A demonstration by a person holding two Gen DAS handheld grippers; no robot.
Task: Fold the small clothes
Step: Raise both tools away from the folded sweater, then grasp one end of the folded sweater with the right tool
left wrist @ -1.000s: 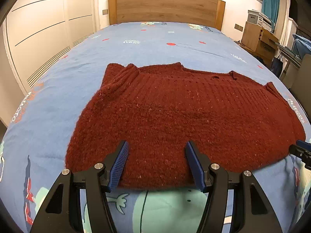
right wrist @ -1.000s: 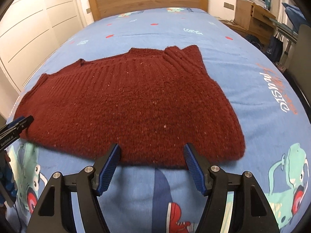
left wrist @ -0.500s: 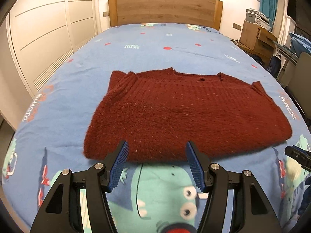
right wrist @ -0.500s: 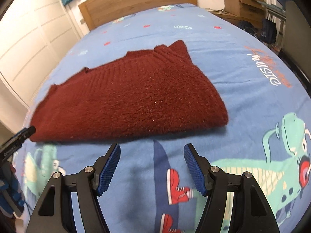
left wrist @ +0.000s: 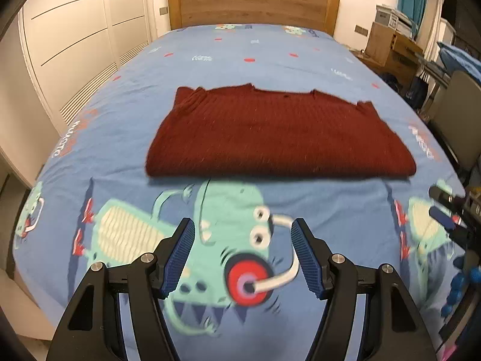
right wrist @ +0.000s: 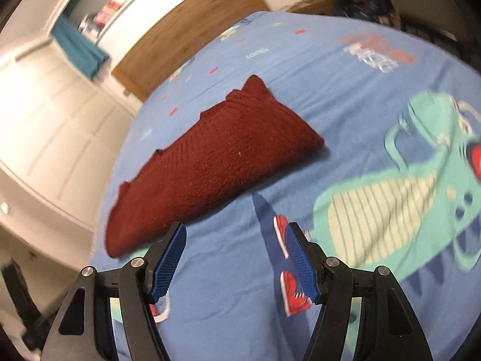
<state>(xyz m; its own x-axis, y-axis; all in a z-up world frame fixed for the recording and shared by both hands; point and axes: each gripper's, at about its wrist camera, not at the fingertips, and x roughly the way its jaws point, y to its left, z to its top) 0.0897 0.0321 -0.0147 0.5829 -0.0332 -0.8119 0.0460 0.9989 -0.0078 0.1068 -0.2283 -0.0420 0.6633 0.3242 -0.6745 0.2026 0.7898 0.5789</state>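
Both wrists—overlooking the bed (left wrist: 270, 45).

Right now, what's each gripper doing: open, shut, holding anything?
Left gripper: open, empty, jaws just widened, short of the red sweater.
Right gripper: open, empty.

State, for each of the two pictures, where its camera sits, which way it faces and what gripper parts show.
Left wrist: on the left gripper, facing up the bed to the headboard; right gripper at the edge.
Right wrist: on the right gripper, tilted, same way.
Shared: red sweater.
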